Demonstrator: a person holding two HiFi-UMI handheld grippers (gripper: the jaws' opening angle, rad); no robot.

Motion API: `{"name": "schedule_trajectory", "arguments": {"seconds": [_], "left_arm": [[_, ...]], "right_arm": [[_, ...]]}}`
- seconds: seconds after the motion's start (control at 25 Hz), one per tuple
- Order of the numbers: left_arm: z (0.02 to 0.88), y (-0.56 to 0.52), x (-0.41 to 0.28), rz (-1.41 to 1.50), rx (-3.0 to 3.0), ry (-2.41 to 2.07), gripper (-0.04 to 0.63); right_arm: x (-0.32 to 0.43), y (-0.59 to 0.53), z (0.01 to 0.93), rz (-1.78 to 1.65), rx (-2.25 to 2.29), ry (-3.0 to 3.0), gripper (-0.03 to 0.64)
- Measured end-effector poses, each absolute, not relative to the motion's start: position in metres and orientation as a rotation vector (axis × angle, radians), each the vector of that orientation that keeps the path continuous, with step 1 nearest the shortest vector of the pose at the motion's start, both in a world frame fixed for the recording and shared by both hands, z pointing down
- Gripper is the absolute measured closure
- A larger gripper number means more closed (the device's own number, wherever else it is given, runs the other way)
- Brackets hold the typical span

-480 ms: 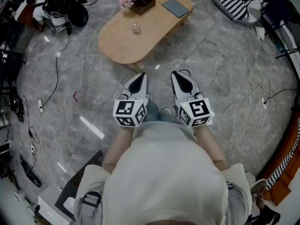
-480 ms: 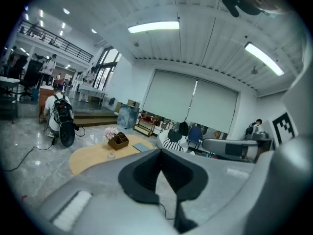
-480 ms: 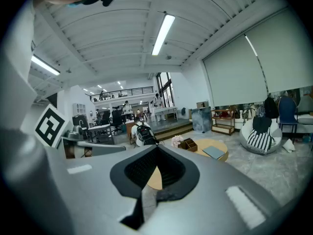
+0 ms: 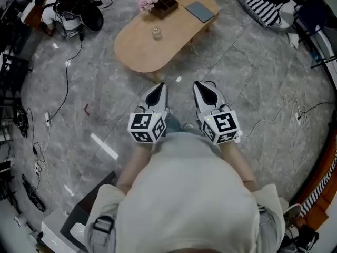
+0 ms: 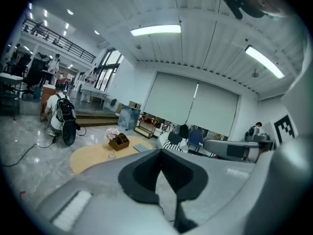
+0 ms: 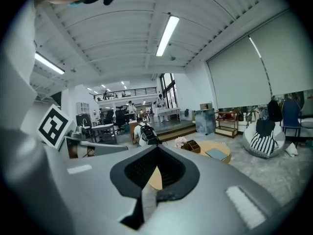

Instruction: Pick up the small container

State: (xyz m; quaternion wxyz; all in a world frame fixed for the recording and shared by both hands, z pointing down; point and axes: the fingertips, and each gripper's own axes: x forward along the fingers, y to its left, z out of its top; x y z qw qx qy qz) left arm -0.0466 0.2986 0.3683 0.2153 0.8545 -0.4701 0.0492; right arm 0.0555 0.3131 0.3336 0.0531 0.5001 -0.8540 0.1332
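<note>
Legible text, brands, numbers: none found; only black-and-white square marker patterns, without letters or digits, on the cube (image 4: 147,126) of the left tongs (image 4: 156,90) and the cube (image 4: 220,126) of the right tongs (image 4: 206,90)

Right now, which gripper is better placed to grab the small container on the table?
Left, slightly. The small container on the table lies nearer the left gripper than the right gripper. Both are shut and well short of it.

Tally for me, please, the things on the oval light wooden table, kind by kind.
Small clear glass container: 1
Bunch of pink flowers: 1
Dark brown compartmented wooden box: 1
Flat grey-blue rectangular pad: 1
Total: 4
</note>
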Motion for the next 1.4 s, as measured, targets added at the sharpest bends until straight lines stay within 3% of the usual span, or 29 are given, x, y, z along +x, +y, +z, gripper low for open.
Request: {"name": "schedule_trajectory", "arguments": {"seconds": [0.76, 1.4], "left_arm": [[0.372, 0.183, -0.108, 0.094, 2.4, -1.269, 0.594], [0.398, 0.122, -0.132, 0.108, 2.273, -1.364, 0.594]], "right_arm": [[-0.018, 0.194, 0.335, 0.379, 1.522, -2.613, 0.618], [-0.038, 0.128, 0.361, 0.468, 1.367, -2.633, 0.618]]}}
